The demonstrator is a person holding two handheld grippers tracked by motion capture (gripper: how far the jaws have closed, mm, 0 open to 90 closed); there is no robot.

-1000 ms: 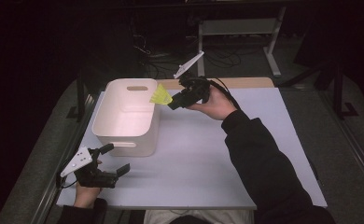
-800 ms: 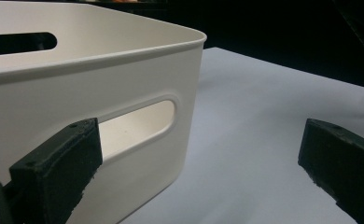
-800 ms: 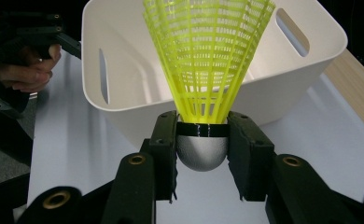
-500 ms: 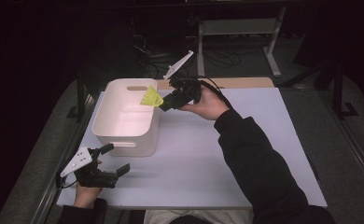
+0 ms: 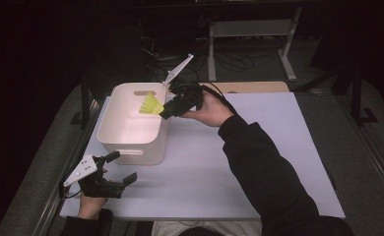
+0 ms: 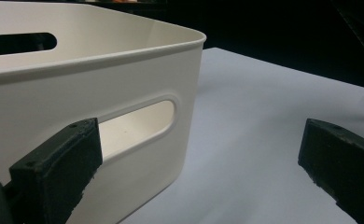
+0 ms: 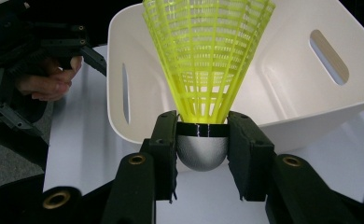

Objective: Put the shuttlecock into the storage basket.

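Note:
A yellow shuttlecock [image 5: 151,105] [image 7: 207,60] with a silver cap hangs over the right rim of a white bin [image 5: 131,123] [image 7: 283,74] [image 6: 77,93]. My right gripper [image 5: 166,111] [image 7: 202,144] is shut on the cap, with the skirt pointing into the bin. My left gripper [image 5: 122,168] [image 6: 199,163] rests open on the table just in front of the bin's near left corner, nothing between its jaws. In the left gripper view the bin's handle slot sits right ahead of the left jaw.
The bin stands at the left of a white table top [image 5: 259,147]. A wooden board [image 5: 251,87] lies along the table's far edge. Metal frame legs [image 5: 249,34] and cables stand on the dark floor beyond.
My right gripper has carried the shuttlecock leftward, from beside the bin's right edge to over its inside. The left gripper has stayed put.

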